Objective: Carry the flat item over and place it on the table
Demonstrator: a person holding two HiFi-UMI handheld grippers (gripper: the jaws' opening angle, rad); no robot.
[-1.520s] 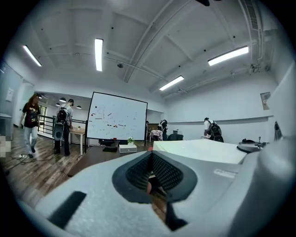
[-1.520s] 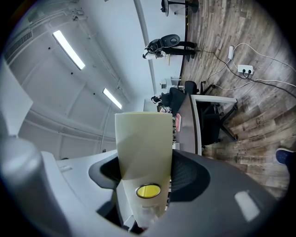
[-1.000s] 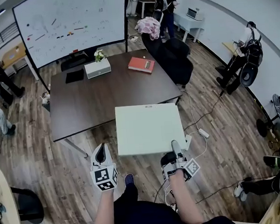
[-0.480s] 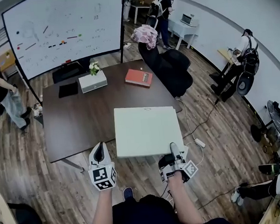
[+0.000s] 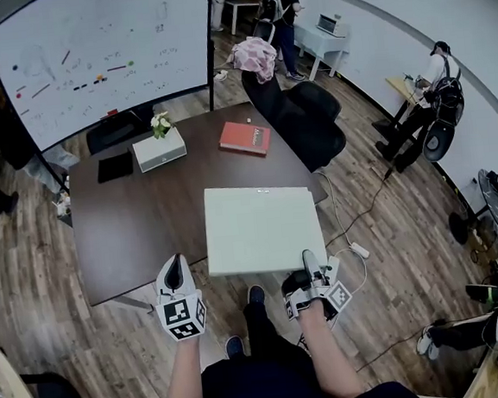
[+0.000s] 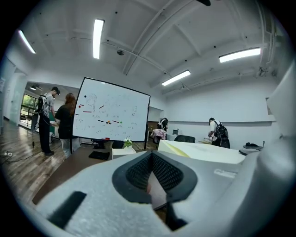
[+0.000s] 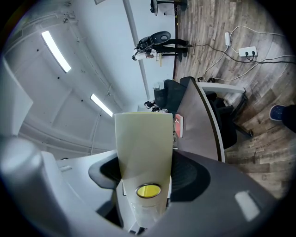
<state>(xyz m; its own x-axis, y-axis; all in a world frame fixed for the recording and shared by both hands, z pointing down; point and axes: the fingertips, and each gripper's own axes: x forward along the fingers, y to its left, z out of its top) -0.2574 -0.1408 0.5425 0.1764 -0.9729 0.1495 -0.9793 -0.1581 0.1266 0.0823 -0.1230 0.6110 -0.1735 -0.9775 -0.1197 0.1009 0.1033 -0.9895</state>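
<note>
Right hand-held gripper (image 5: 310, 258) clamped on the near edge of a pale flat board (image 5: 262, 227), board held level partly above the dark surface's (image 5: 147, 220) near edge, left hand-held gripper (image 5: 175, 263) closed, empty, left of the board

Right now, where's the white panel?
The white panel is mid head view, clamped in the right gripper, over the near edge of the table.
</note>
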